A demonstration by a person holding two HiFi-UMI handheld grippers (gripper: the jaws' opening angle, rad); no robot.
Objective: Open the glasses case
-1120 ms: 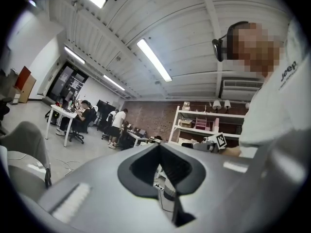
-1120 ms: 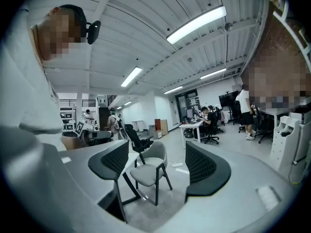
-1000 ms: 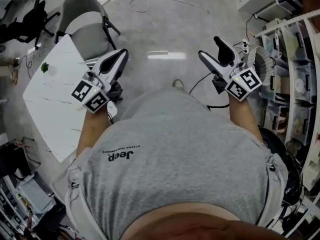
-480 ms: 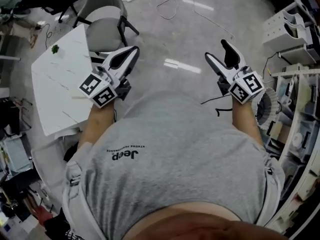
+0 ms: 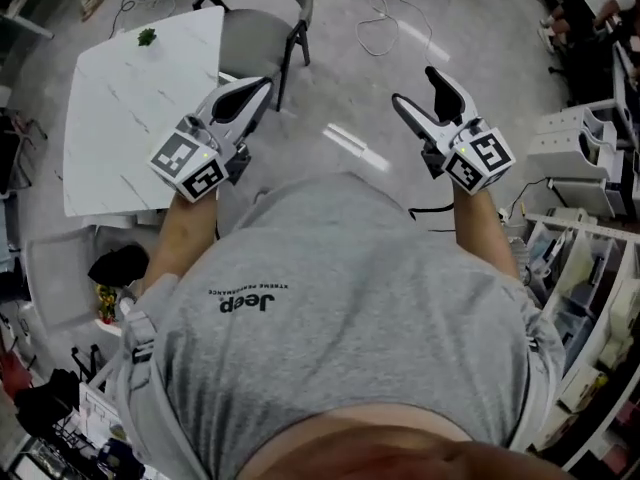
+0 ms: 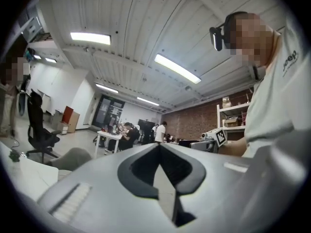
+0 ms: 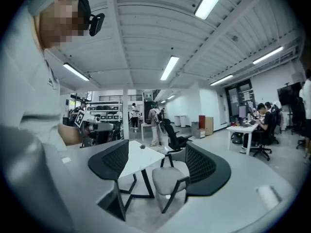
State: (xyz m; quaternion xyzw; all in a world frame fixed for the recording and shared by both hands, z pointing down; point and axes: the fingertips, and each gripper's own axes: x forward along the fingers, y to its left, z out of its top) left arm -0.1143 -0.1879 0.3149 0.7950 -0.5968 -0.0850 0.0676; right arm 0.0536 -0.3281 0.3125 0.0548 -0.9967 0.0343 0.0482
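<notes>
Standing on the grey floor, you hold both tongs up in front of your grey shirt, well apart from each other. Your left gripper has its jaws pressed together, the dark pads meeting at the tip with nothing between them. In the head view it points toward the grey chair and hangs just beside the near corner of the white marbled table. Your right gripper has its jaws spread wide with nothing held. Its own view looks out through the gap at that same table and chair. A small green thing sits near the table's far edge. A cable loops across the floor beyond the chair. Where the glasses case lies, no view lets you tell.
</notes>
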